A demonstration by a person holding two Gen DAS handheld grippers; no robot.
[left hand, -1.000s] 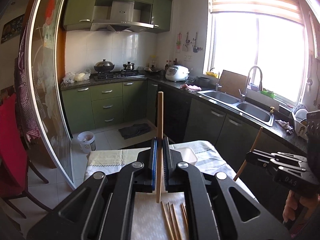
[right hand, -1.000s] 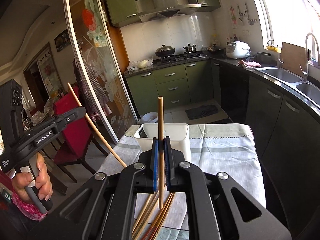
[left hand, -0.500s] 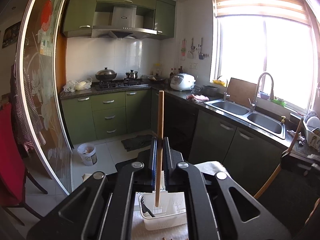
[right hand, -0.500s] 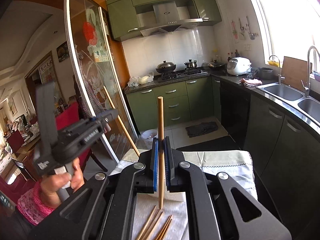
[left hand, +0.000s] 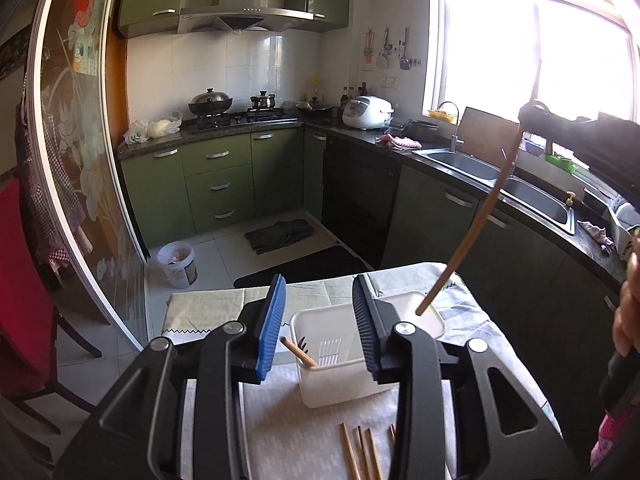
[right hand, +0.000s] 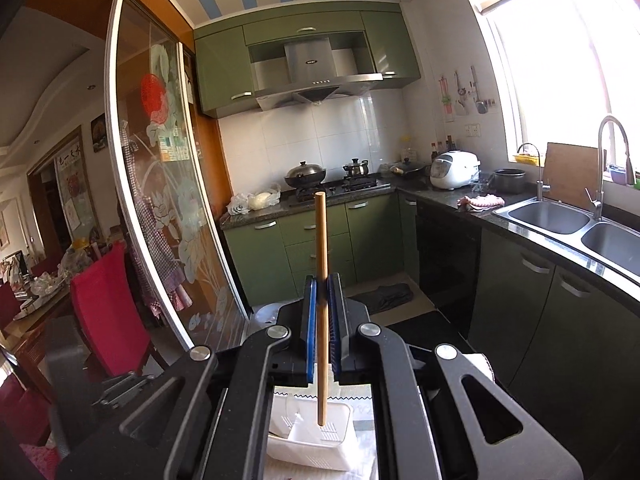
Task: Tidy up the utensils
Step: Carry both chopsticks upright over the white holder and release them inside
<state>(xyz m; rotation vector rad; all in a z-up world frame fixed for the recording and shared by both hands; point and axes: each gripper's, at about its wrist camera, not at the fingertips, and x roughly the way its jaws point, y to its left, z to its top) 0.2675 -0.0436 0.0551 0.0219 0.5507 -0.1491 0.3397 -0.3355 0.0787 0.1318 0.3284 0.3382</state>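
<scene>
Left gripper [left hand: 319, 322]: jaws spread wide, blue pads [left hand: 271, 326] facing each other with nothing between them; angled forward and slightly down.

Right gripper [right hand: 321, 330]: jaws closed, blue pads [right hand: 308, 332] pinching a chopstick [right hand: 321, 276] that stands nearly upright, extending above and below the fingertips. In the left wrist view the right gripper [left hand: 532, 118] sits high to the right, with the person's hand [left hand: 628, 300] below it.

Left claw [left hand: 319, 322] newly open, chopstick [left hand: 299, 353] now in basket [left hand: 340, 390]
</scene>
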